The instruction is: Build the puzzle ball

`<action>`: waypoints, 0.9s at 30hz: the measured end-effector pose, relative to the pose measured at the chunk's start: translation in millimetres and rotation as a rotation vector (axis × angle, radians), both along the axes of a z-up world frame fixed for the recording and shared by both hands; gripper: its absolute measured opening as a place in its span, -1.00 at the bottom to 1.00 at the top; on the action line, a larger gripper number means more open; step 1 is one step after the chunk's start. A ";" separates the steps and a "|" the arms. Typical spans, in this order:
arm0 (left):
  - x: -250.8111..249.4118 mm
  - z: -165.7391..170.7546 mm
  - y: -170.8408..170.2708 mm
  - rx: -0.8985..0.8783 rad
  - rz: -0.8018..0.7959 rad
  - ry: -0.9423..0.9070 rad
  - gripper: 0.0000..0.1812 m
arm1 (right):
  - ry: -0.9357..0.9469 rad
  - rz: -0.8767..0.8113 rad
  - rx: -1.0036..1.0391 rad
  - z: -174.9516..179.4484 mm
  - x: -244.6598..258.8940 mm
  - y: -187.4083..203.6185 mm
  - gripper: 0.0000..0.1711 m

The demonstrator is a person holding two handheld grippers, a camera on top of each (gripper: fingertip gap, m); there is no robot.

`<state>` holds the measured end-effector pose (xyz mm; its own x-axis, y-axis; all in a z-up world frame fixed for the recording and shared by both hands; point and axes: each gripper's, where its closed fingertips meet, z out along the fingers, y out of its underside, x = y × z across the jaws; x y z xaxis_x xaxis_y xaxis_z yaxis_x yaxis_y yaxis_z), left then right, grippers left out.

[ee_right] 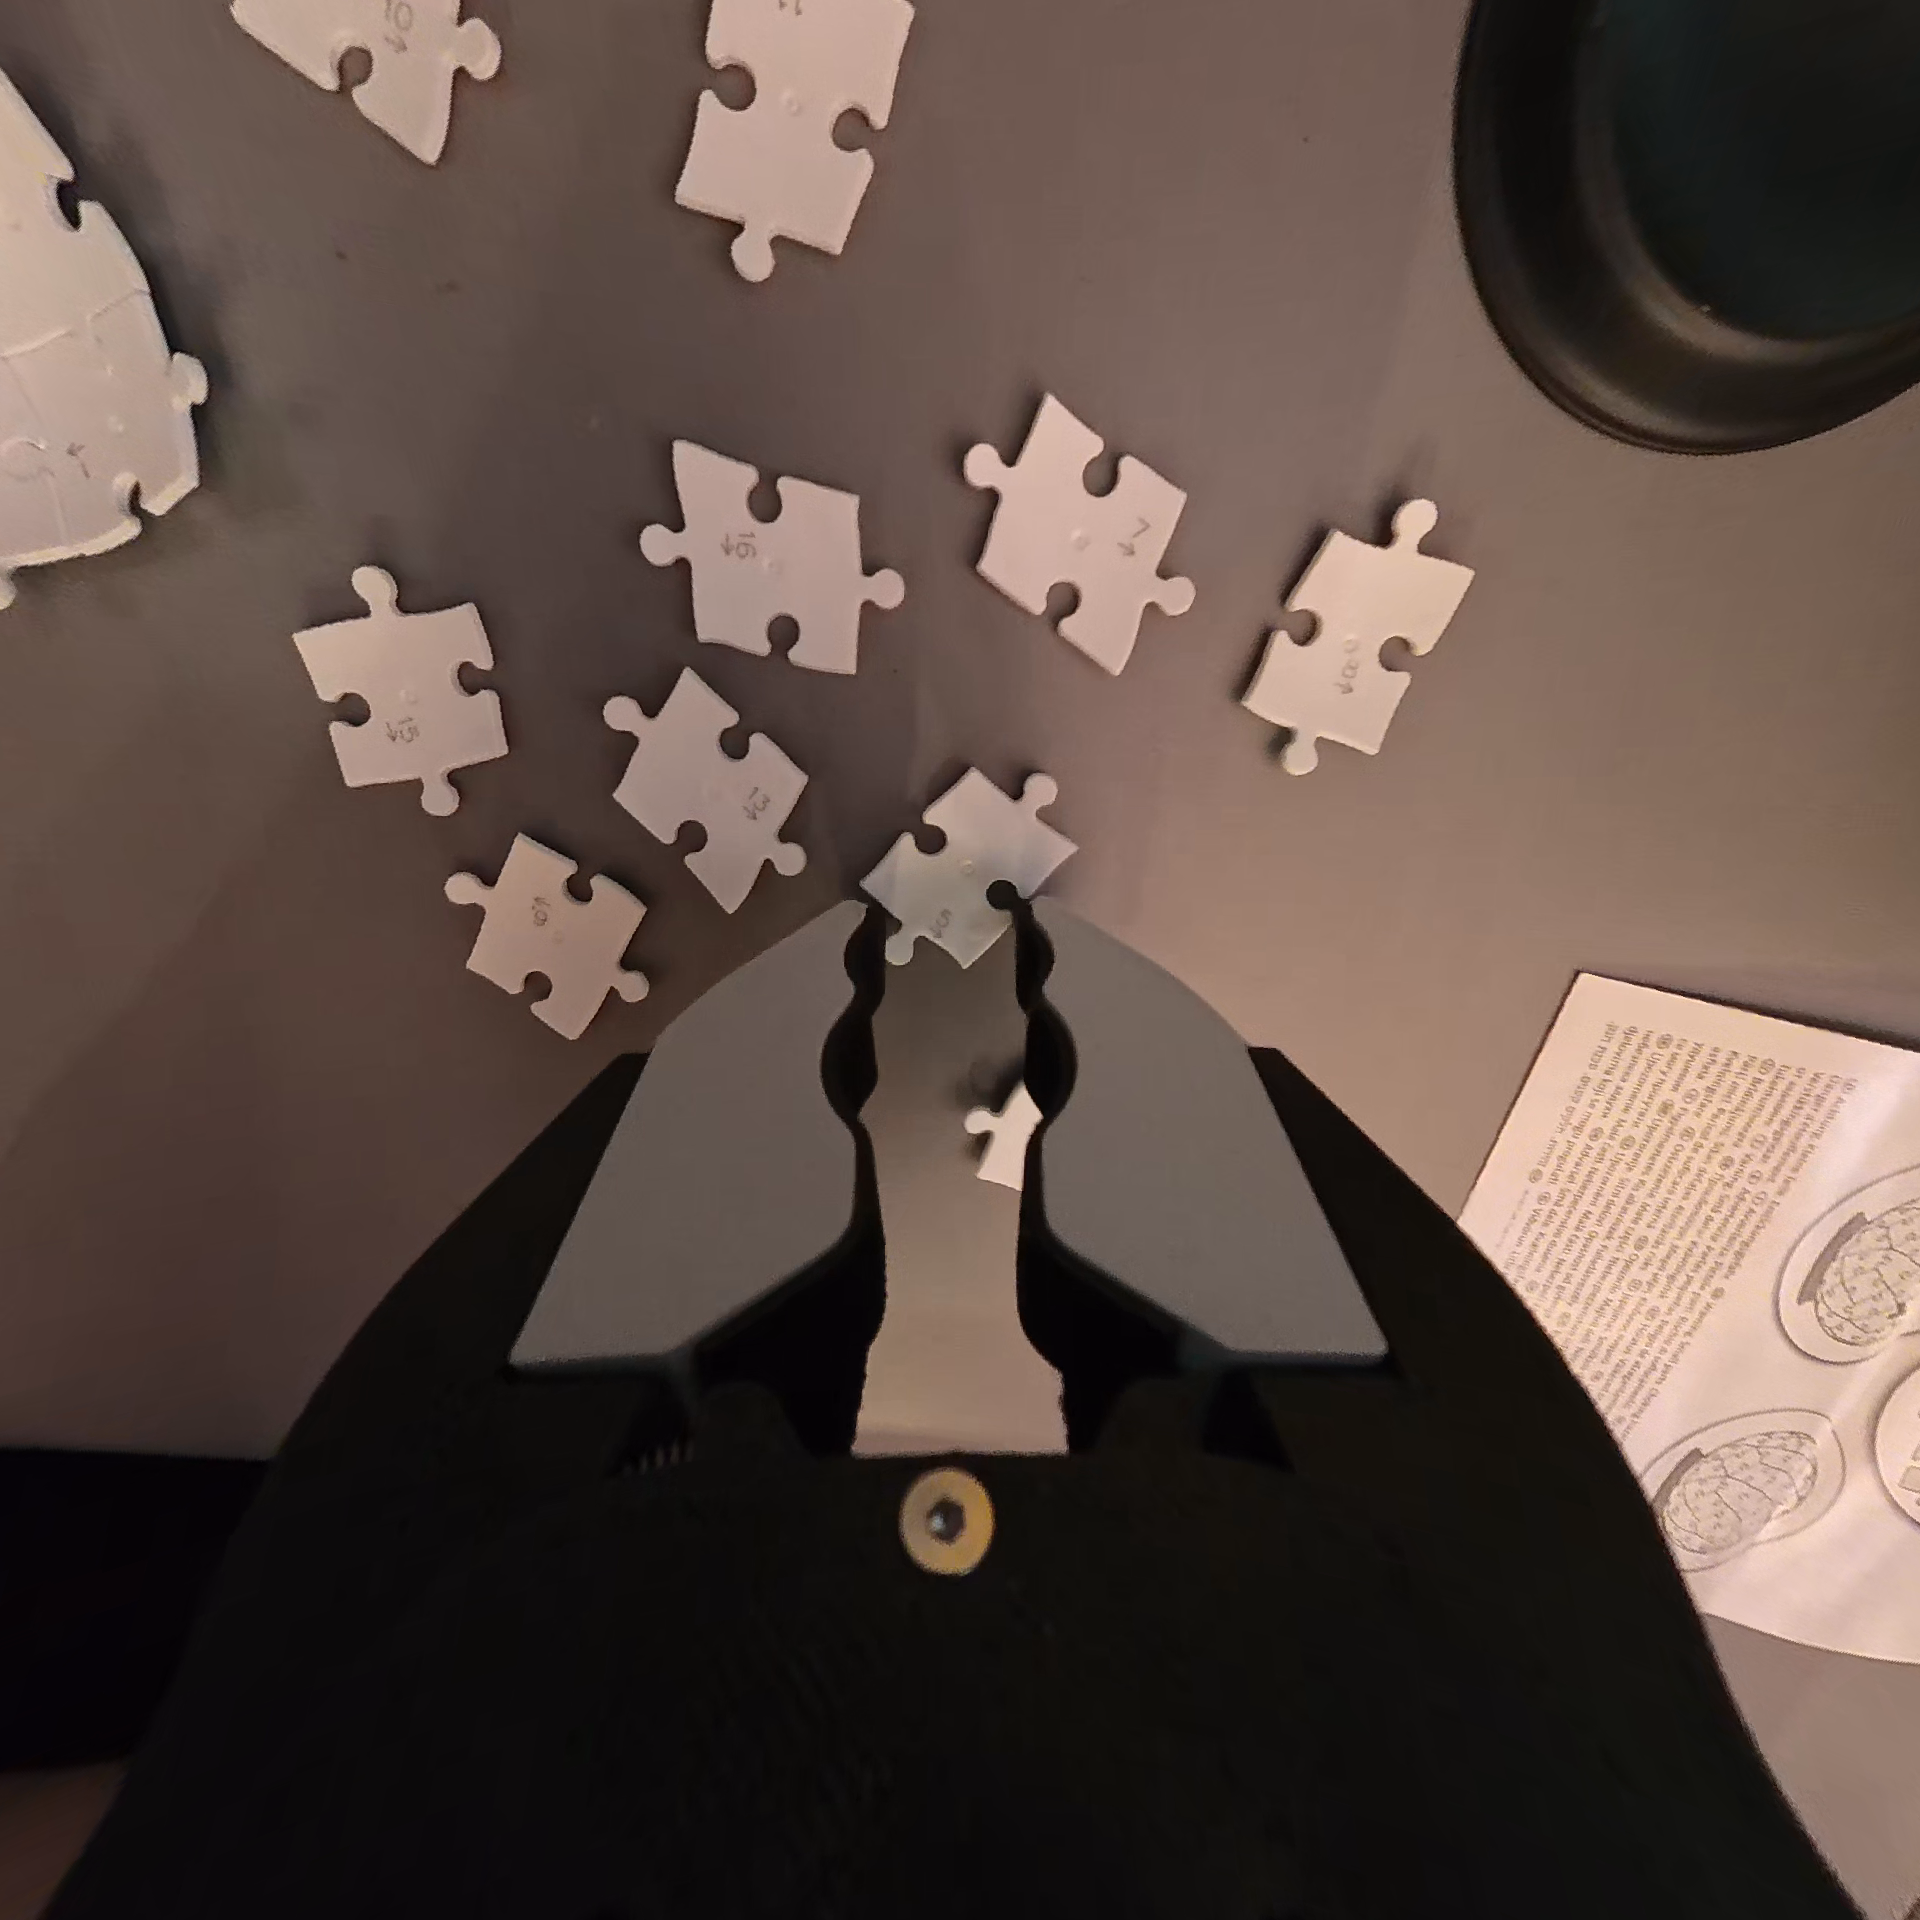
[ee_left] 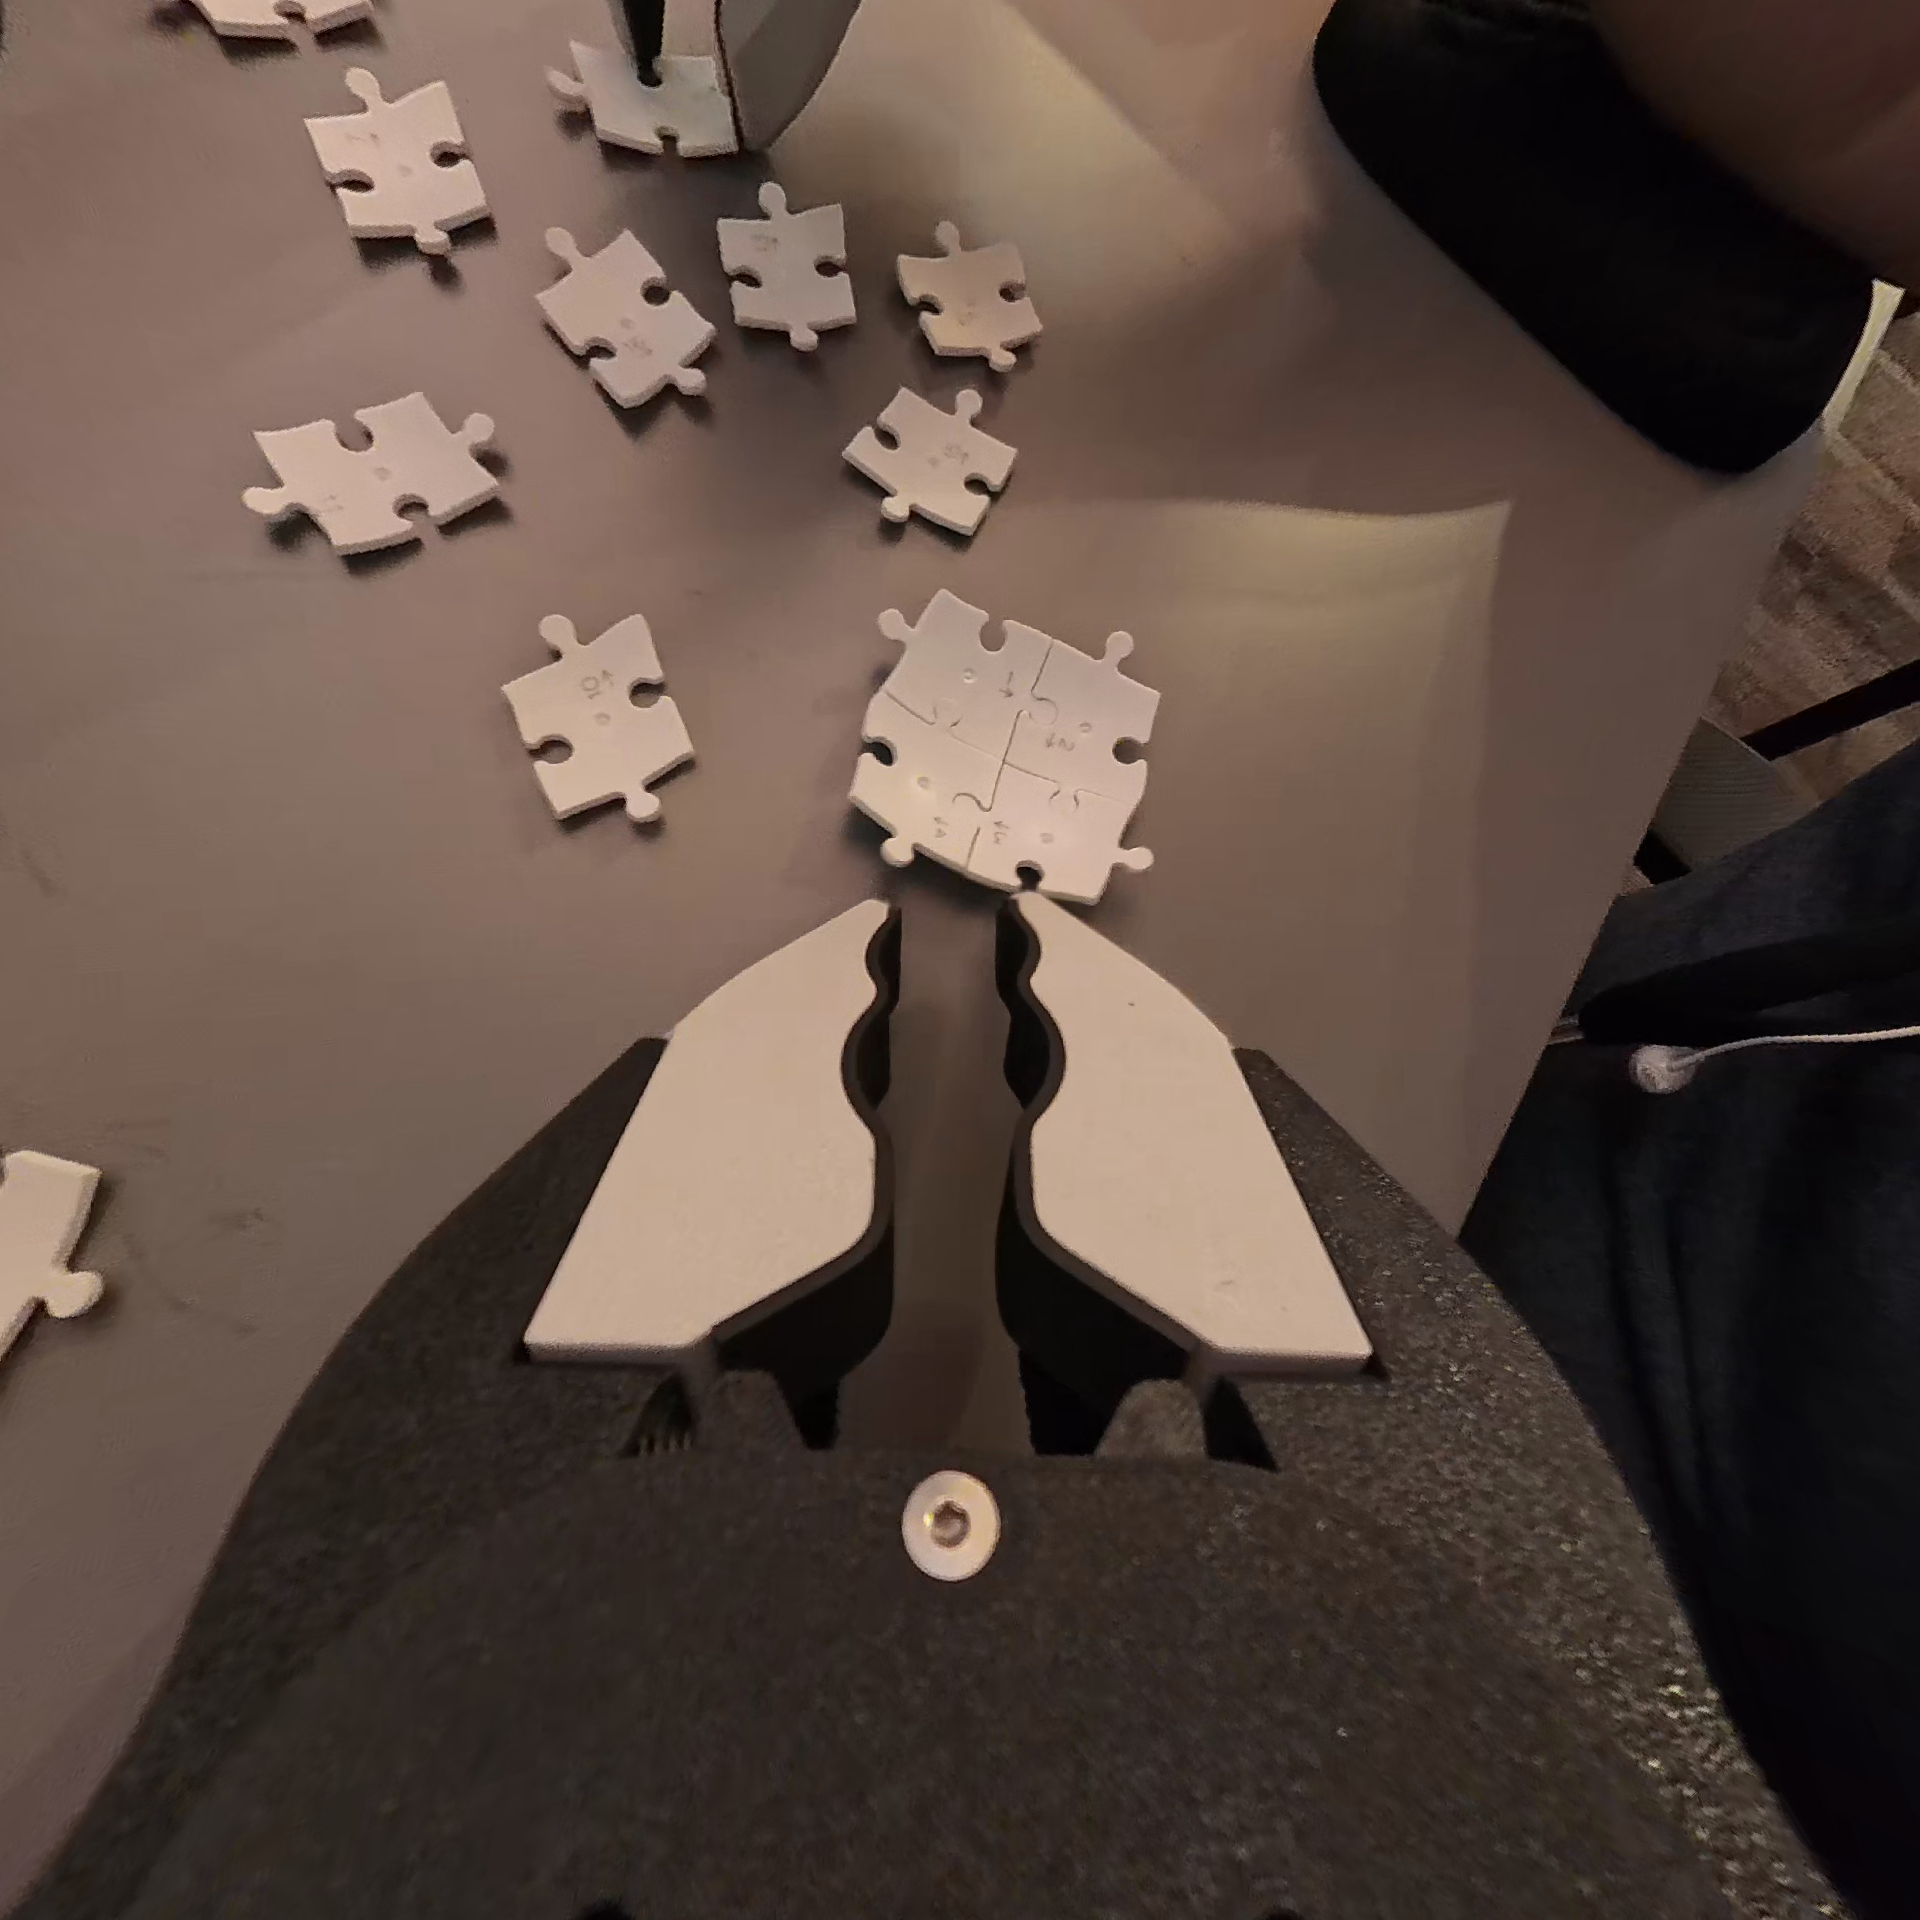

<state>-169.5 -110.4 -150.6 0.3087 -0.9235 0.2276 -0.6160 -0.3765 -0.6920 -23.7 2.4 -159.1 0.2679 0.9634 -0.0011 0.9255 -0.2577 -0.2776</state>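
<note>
White puzzle pieces lie scattered on a grey table (ee_left: 1299,623). A curved patch of several joined pieces (ee_left: 1008,748) lies just beyond my left gripper (ee_left: 953,904), which is open and empty, its right tip close to the patch's near edge. The patch also shows at the left edge of the right wrist view (ee_right: 73,395). My right gripper (ee_right: 945,909) is shut on a single puzzle piece (ee_right: 961,862) at its fingertips, low over the table. That gripper and its piece (ee_left: 644,104) also show at the top of the left wrist view.
Several loose pieces (ee_right: 769,561) lie ahead of the right gripper, and one piece (ee_right: 1003,1132) lies beneath it. A black round object (ee_right: 1704,208) sits far right. A printed instruction sheet (ee_right: 1714,1299) lies at right. A dark sleeve (ee_left: 1558,208) and the table edge (ee_left: 1621,883) are at right. The gap from one gripper's tips to the other's is roughly 20 cm.
</note>
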 end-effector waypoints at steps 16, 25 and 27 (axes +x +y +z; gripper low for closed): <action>-8.0 3.5 21.1 0.111 0.077 -0.046 -0.78 | 0.203 -0.495 0.149 73.6 119.0 56.2 -0.88; -16.6 0.8 35.6 0.147 0.178 -0.006 -0.96 | -0.012 -0.640 0.026 21.5 173.8 57.5 -0.99; -20.2 -0.2 38.4 0.174 0.192 0.016 -1.00 | -0.065 -0.562 -0.069 7.2 167.0 40.9 -0.99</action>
